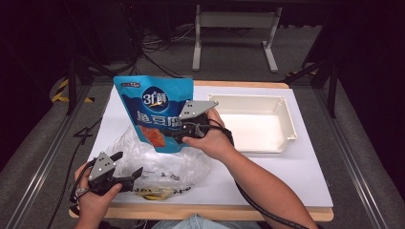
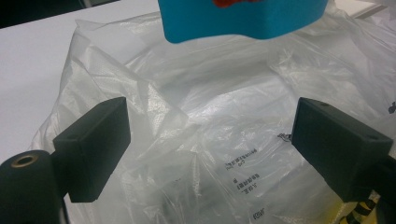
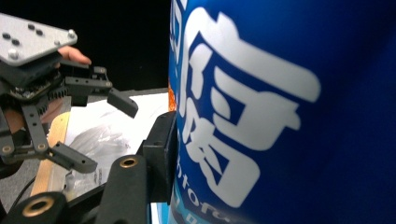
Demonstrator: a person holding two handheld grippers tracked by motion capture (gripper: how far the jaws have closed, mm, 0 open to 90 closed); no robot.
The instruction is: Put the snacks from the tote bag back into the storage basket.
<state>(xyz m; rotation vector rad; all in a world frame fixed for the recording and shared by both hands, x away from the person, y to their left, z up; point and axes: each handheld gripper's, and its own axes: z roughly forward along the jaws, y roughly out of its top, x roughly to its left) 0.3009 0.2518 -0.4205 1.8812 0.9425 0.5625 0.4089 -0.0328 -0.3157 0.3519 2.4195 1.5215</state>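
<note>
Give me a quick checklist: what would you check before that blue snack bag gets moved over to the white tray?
1. Right gripper clamped on the blue bag: ok, one jaw presses the bag's face in the right gripper view; the other is hidden behind it.
2. Bag lifted free of the clear plastic bag: ok, its bottom edge hangs above the plastic in the left gripper view.
3. White tray ready to receive: ok, it looks empty.
4. Left gripper out of the way: ok, open, holding nothing, low by the plastic.
5. Firmness of the grip: cannot tell.
</note>
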